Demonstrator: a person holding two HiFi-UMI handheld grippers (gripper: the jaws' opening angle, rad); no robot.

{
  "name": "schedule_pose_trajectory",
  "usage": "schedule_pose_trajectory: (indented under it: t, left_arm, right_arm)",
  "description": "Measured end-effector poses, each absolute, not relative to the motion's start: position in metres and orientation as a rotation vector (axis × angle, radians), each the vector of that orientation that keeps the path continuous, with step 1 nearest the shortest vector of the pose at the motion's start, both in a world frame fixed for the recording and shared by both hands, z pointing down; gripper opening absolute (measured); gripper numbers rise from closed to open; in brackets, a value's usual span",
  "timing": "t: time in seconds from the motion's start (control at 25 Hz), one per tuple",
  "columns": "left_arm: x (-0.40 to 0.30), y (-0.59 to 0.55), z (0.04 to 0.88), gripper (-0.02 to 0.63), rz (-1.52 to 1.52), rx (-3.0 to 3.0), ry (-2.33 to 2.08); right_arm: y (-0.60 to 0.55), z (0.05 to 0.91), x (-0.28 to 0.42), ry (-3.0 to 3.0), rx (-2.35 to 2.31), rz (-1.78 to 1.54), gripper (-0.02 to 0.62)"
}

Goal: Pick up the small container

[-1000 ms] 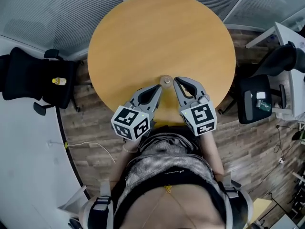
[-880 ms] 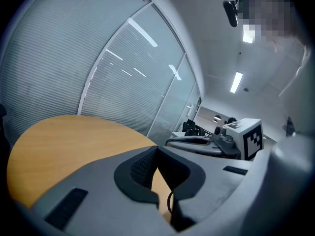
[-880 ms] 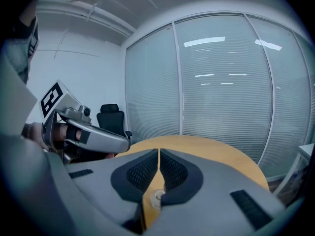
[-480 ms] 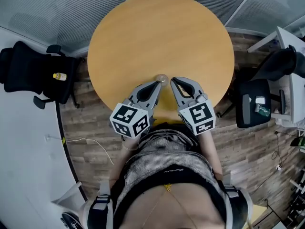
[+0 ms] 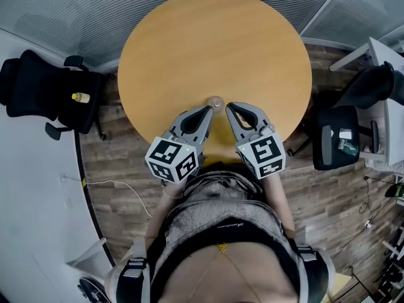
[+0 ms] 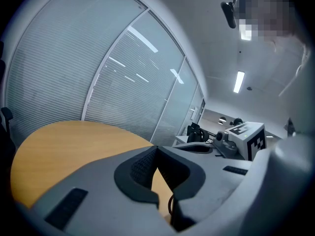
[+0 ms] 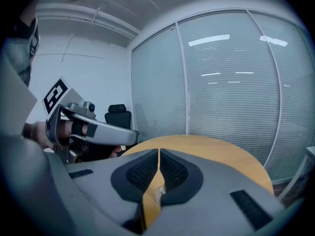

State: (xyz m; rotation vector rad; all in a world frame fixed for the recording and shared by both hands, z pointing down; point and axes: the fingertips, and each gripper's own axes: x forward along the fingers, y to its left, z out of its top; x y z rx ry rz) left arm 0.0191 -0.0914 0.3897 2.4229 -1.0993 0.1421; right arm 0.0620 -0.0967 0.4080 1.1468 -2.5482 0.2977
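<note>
Reaching for the small pale round container [image 5: 216, 101], on the round wooden counter [image 5: 214, 43] just past both tips: open the shut, empty right claw [image 5: 229, 106], straddle it, keep the shut left claw [image 5: 209, 109] clear.

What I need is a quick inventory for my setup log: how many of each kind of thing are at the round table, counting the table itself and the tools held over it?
Round wooden table: 1
Small container: 1
Grippers: 2, the left gripper and the right gripper
Total: 4
</note>
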Motion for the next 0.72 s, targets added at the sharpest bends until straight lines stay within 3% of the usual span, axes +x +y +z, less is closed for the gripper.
schedule_pose_trajectory:
  t: [0.72]
  left_arm:
    - [0.002,-0.091,0.400,0.006,0.190,2.415,-1.119]
  right_arm:
    - [-0.107,0.420,0.050,-2.626,1.056,0.272,0.025]
